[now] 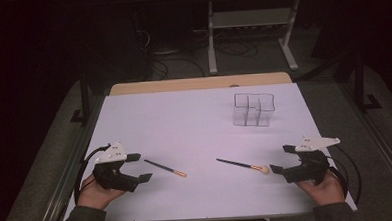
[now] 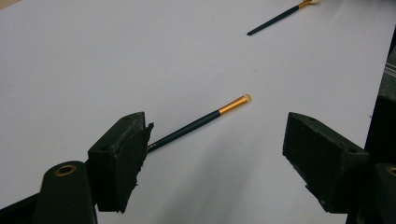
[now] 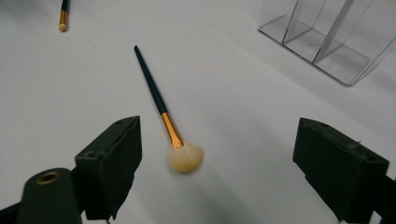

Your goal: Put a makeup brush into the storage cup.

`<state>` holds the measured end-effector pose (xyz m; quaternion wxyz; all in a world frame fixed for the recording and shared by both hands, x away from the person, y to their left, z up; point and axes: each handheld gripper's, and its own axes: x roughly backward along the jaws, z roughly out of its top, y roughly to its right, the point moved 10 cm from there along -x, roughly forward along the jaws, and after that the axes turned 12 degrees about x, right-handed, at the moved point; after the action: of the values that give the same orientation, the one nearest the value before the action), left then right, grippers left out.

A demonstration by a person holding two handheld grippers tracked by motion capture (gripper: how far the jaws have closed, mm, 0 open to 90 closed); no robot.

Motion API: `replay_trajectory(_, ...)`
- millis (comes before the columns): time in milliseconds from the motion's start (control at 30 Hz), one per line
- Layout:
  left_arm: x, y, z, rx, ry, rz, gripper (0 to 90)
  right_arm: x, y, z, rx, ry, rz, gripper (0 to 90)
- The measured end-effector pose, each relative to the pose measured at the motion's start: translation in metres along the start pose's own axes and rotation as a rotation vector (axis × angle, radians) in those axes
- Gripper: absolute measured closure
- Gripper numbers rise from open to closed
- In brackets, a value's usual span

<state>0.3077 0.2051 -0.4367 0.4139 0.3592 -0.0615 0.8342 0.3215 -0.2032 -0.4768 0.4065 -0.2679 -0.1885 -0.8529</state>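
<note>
Both grippers rest spread wide and empty at the near table edge, left gripper point(image 1: 139, 167) by the slim brush point(image 1: 165, 168), right gripper point(image 1: 280, 158) by the fluffy brush point(image 1: 241, 164), each nearer than the clear organizer point(image 1: 254, 109), presumably their destination.

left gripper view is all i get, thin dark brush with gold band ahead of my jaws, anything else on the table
Observer: Yes, a clear plastic compartment organiser stands upright on the white table, far right.
Operator: that second brush at my top edge, what tip
Observer: A round fluffy cream head; that dark-handled powder brush lies flat before the right gripper.
Operator: right gripper holding it
Observer: No, its jaws stand open with the brush head on the table between them, untouched.
</note>
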Motion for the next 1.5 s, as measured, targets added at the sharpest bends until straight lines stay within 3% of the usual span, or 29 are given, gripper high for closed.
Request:
replay_trajectory(300,-0.008,-0.004,0.003,-0.052,-0.040,0.002,23.9,0.000,0.001,-0.001,0.000,-0.002,0.001,14.7)
replay_trajectory(467,-0.013,-0.007,0.008,-0.106,-0.078,0.003,25.3,0.000,0.002,-0.002,-0.008,0.000,0.002,14.7)
replay_trajectory(867,-0.029,-0.009,0.025,-0.184,-0.141,-0.033,27.5,0.001,0.004,-0.004,-0.014,0.000,0.005,14.7)
replay_trajectory(1167,-0.049,-0.008,0.021,-0.301,-0.265,-0.050,31.6,0.000,0.004,-0.003,-0.014,0.002,0.010,14.7)
replay_trajectory(1300,-0.057,-0.009,0.020,-0.320,-0.299,-0.056,34.5,0.000,0.003,-0.003,-0.012,-0.002,0.010,14.7)
replay_trajectory(1500,-0.066,-0.009,0.020,-0.331,-0.312,-0.068,38.2,0.000,0.004,-0.004,-0.011,-0.001,0.014,14.7)
